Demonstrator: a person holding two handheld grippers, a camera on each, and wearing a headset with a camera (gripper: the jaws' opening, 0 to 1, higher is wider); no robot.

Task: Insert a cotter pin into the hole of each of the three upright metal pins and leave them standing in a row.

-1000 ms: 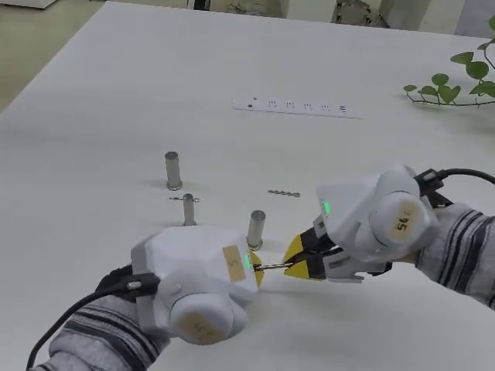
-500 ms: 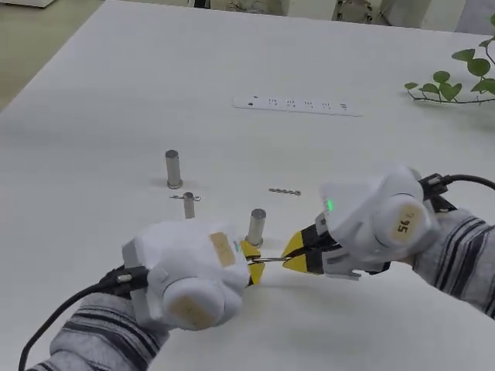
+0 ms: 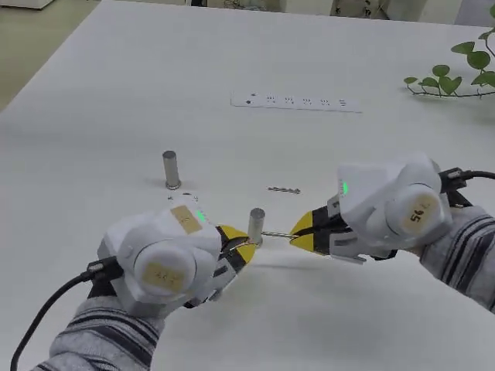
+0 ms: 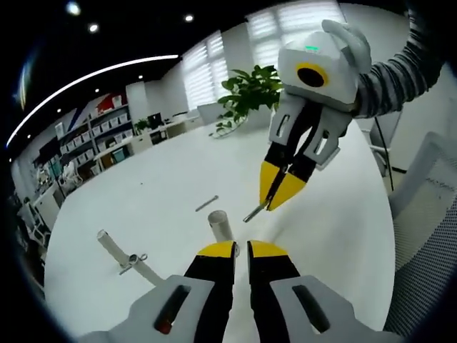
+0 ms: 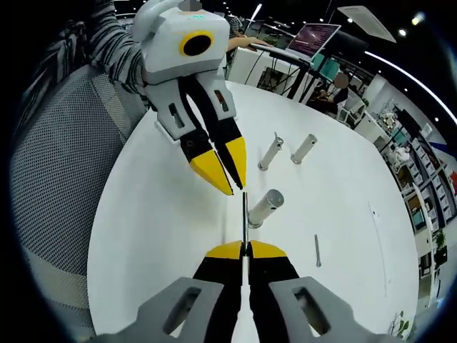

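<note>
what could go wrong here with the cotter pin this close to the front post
1. The right gripper pinches the cotter pin at its very end. The long free tip may miss the hole and twist in the jaws.
2. The nearest metal pin stands free. The left gripper is beside it but not gripping it, so a sideways push could tip it.
3. The left gripper is also near the fitted pin and could knock it.
</note>
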